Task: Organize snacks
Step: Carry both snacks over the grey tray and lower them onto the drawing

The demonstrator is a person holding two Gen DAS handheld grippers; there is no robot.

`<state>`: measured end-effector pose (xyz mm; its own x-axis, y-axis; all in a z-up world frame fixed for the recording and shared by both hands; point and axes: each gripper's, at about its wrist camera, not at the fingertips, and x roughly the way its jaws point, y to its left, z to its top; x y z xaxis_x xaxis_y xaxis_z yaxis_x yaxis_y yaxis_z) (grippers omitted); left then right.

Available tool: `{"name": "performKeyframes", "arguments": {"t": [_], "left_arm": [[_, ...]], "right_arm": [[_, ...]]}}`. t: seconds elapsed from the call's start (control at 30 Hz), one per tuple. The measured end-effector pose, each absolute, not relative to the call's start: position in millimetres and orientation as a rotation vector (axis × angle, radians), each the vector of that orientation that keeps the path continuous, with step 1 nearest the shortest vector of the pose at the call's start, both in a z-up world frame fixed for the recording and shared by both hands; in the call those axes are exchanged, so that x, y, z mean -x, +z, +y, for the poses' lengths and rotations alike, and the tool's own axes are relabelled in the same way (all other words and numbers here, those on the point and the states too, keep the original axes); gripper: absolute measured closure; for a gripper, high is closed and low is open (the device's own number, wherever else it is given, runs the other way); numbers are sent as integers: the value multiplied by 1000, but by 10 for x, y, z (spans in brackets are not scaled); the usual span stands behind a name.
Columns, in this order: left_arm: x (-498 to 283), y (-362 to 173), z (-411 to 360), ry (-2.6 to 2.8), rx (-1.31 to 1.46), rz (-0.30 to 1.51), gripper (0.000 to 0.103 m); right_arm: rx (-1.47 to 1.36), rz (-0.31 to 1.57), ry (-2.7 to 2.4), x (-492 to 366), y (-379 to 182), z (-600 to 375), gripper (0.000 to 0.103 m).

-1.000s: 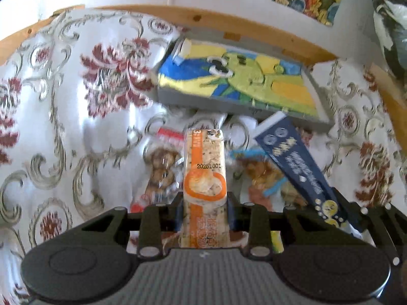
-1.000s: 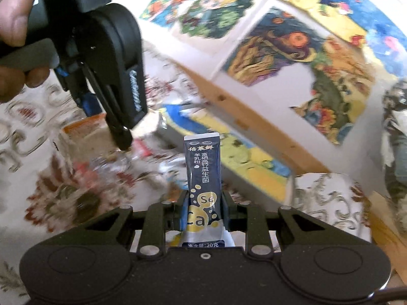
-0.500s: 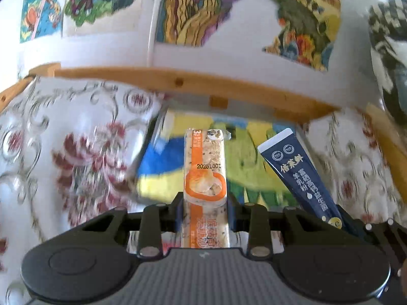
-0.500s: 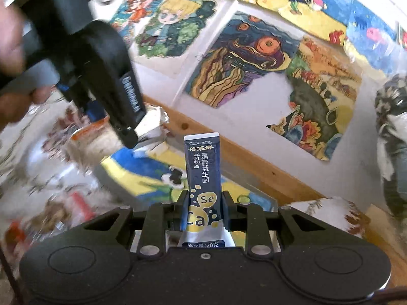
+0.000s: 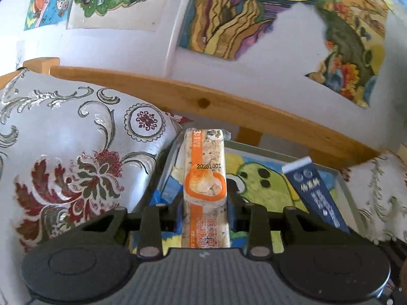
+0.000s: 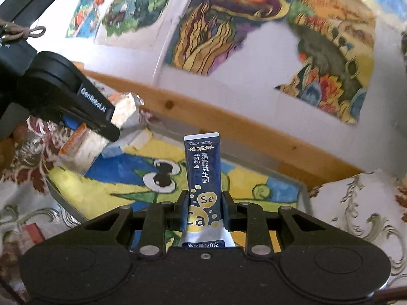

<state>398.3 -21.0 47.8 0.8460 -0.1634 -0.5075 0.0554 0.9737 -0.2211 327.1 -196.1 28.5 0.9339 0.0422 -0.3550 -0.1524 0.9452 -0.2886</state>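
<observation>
My left gripper (image 5: 204,203) is shut on an orange-and-white snack bar (image 5: 204,172) that stands upright between its fingers, above the left end of a cartoon-painted tray (image 5: 267,178). My right gripper (image 6: 203,206) is shut on a dark blue powder sachet (image 6: 203,167) marked "Se Ca", held upright over the same tray (image 6: 114,188). The blue sachet (image 5: 315,195) also shows at the right of the left wrist view. In the right wrist view the left gripper (image 6: 112,129) with its snack bar (image 6: 84,147) hangs over the tray's left corner.
A wooden rail (image 5: 203,101) runs behind the tray, below a white wall with painted pictures (image 5: 241,20). Floral-patterned cloth (image 5: 76,152) lies left and right of the tray. A red-edged packet (image 6: 33,231) lies on the cloth at lower left in the right wrist view.
Both grippers rose from the pile of snacks on the cloth and moved forward over the painted tray, each still holding its item. The loose snack packets dropped out of the left wrist view.
</observation>
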Motion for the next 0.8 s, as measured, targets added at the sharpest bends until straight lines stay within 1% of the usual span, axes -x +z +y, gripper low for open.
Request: {"name": "performKeyframes", "arguments": {"t": [0.33,0.63,0.8], "left_arm": [[-4282,118,-298,-130,198,598,67],[-4326,-25,-430,-152,151,620,67],[-4326,-56,-434,-163,152,635,67]], "right_arm": [[364,399,133,-3570,50,-1902,76],[310,451,125,-3689,-66,-1981,75],[262,479,113,-3718,-98,-2043,73]]}}
